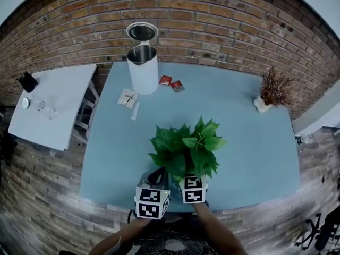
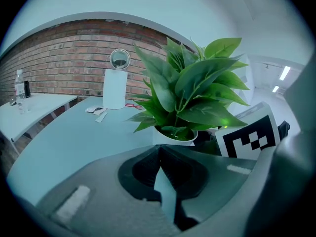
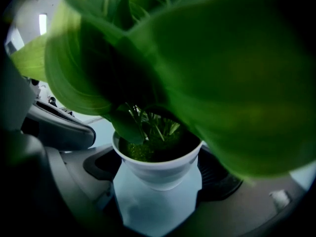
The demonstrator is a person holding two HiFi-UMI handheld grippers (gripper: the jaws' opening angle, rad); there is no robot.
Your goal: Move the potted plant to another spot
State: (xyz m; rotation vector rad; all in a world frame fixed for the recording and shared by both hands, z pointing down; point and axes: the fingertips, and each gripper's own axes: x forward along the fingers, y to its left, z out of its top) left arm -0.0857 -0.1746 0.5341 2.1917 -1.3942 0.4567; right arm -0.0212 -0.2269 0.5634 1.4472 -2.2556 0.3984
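Brickwork (image 1: 212, 31) closes the scene on the far side. In front of it stands a long blue-grey table (image 1: 255, 142). To the left of it, and apart from it, is a smaller white side table (image 1: 58, 105). A white cylinder container (image 1: 143, 68) stands on the far part of the blue-grey table, near the wall, with its round lid tipped up.

The potted plant (image 1: 186, 147), green leaves in a white pot, is at the near edge of the table, about the middle of its width and well apart from the container. The right gripper (image 3: 158, 159) is on it. In the right gripper view its 2 jaws stand as wide as the pot. The pot sits between them and its rim reaches the dark pad on each side, so the jaws clasp it. Leaves hang before the camera and cover most of that view. I cannot tell if the base of the pot rests on the table or is a little above it.

The left gripper (image 2: 159, 149) is just beside the right one. Its jaws meet at the tips, with only a thin wedge of table showing between them, and they hold nothing. The pot is just beyond those tips.

A dried plant (image 1: 273, 92) in a small white vase stands near the far right corner. 2 red packets (image 1: 171, 82) and some pale packets (image 1: 127, 98) lie beside the container.
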